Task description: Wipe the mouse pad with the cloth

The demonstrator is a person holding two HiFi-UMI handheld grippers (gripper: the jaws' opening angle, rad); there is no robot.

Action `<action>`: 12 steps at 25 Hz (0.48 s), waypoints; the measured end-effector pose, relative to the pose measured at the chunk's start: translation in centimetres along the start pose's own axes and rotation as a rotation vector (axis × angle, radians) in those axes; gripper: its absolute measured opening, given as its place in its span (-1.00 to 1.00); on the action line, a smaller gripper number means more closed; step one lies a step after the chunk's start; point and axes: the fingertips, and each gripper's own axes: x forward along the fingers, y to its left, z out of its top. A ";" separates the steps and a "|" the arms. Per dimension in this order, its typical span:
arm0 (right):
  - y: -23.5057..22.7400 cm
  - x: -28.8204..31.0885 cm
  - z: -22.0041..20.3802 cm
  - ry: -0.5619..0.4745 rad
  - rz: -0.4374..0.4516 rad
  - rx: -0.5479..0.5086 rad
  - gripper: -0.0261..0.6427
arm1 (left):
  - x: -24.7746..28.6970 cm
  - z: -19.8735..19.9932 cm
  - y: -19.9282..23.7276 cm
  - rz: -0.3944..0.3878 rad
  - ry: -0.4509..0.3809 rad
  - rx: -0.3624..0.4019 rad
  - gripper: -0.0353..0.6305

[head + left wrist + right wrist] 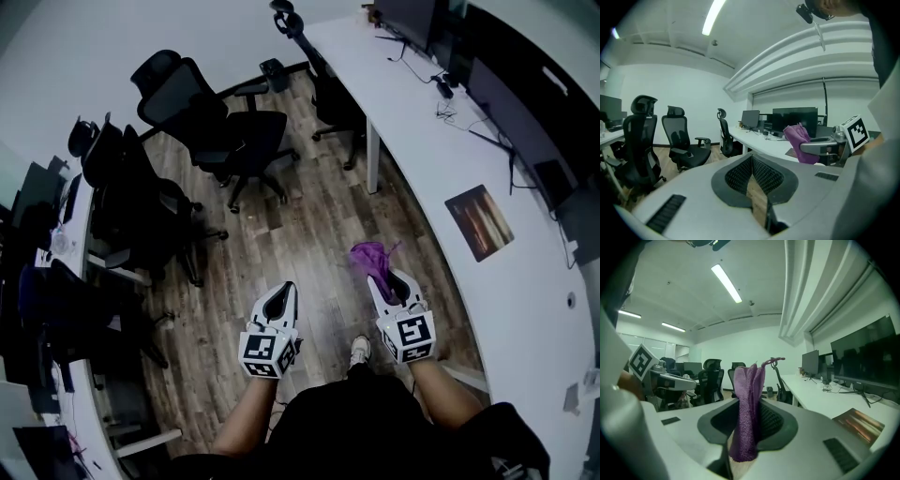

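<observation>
Head view, desk: a long white desk (pixel 412 122) curves down the right side, and we place everything else against it
Head view, mouse pad: the brown-orange mouse pad (pixel 479 222) lies flat on the desk top, toward the desk's near end and close to its front edge
Head view, right gripper: the right gripper (pixel 382 278) is held over the wood floor (pixel 309 225), just off the desk's front edge and short of the mouse pad
Head view, cloth: the purple cloth (pixel 372 255) is bunched at the right gripper's tips, in the air beside the desk, not touching desk or mouse pad
Head view, left gripper: the left gripper (pixel 289 286) is level with the right one, farther from the desk, also over the floor
Head view, chairs: black office chairs (pixel 220 117) stand across the floor, well apart from the desk's near end
Left gripper view, jaws: we see the two jaws together at their tips with nothing between them; a slit of floor shows below the tips
Left gripper view, beyond: the right gripper with the cloth sticking up sits before the desk; dark monitors (pixel 794 119) stand on the desk behind it
Right gripper view, jaws: clamped on the cloth, which rises above the jaws and hangs below them
Right gripper view, mouse pad: flat on the desk at lower right, apart from the cloth
Right gripper view, left gripper: at the left edge, on the side away from the desk
</observation>
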 end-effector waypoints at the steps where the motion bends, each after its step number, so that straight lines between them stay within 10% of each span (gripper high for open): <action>1: -1.1 0.2 0.1 -0.003 -0.010 0.000 -0.58 | 1.1 0.5 -0.4 -0.011 -0.001 0.008 -0.83; 12: -8.8 1.2 1.3 -0.011 -0.135 0.037 -0.58 | 9.6 4.6 -2.9 -0.151 -0.030 0.095 -0.83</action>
